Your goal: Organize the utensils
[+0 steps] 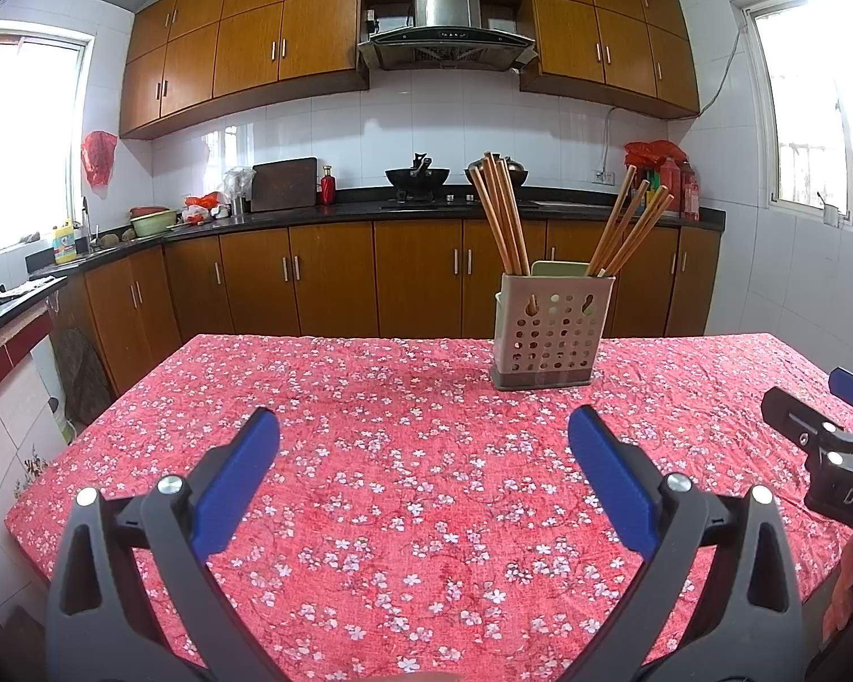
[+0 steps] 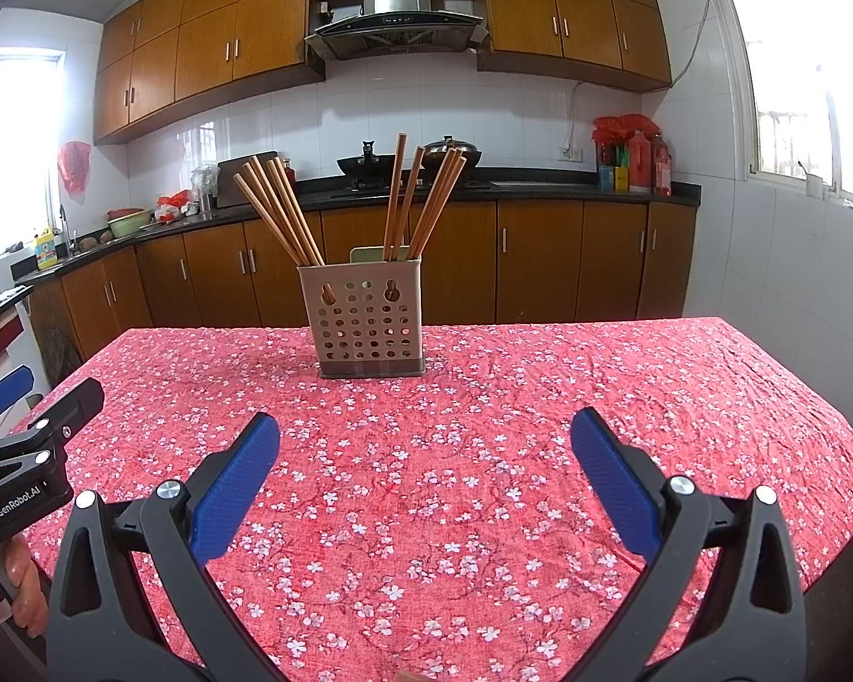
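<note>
A beige perforated utensil holder (image 1: 549, 332) stands upright near the far edge of the table; it also shows in the right wrist view (image 2: 367, 321). Two bundles of wooden chopsticks stand in it, one leaning left (image 1: 500, 213) (image 2: 278, 210) and one leaning right (image 1: 628, 230) (image 2: 423, 199). My left gripper (image 1: 423, 443) is open and empty, above the cloth, well short of the holder. My right gripper (image 2: 425, 443) is open and empty too, also short of the holder. Each gripper shows at the edge of the other's view (image 1: 819, 443) (image 2: 23, 443).
The table has a red floral cloth (image 1: 398, 483) (image 2: 483, 454). Behind it runs a black kitchen counter (image 1: 369, 207) with woks, bottles and a cutting board, over wooden cabinets. Windows are at both sides.
</note>
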{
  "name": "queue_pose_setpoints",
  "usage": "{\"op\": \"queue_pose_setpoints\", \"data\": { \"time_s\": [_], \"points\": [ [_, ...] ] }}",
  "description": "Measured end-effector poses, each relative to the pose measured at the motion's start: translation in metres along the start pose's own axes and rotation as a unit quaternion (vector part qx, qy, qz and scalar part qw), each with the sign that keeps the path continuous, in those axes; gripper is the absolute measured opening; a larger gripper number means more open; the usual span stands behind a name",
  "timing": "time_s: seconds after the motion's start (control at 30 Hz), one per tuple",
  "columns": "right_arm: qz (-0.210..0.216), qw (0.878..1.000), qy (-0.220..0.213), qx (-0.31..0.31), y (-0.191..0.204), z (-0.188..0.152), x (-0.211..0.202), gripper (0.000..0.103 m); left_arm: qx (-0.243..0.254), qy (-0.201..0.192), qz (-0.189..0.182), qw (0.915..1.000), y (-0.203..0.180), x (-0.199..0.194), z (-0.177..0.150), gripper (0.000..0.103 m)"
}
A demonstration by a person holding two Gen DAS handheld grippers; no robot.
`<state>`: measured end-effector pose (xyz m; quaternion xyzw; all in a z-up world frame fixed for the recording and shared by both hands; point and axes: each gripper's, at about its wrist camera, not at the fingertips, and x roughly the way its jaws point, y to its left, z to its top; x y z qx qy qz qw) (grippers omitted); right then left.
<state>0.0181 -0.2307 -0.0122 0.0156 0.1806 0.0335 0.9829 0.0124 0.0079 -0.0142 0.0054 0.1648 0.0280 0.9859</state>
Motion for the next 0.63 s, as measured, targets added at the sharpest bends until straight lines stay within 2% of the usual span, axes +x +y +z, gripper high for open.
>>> {"op": "queue_pose_setpoints", "data": {
  "time_s": [0.63],
  "points": [
    [0.0,1.0,0.0,0.001,0.0002,0.0001,-0.0002,0.101,-0.004,0.004,0.0,1.0,0.0034,0.0031,0.0007,0.099]
  ]
}}
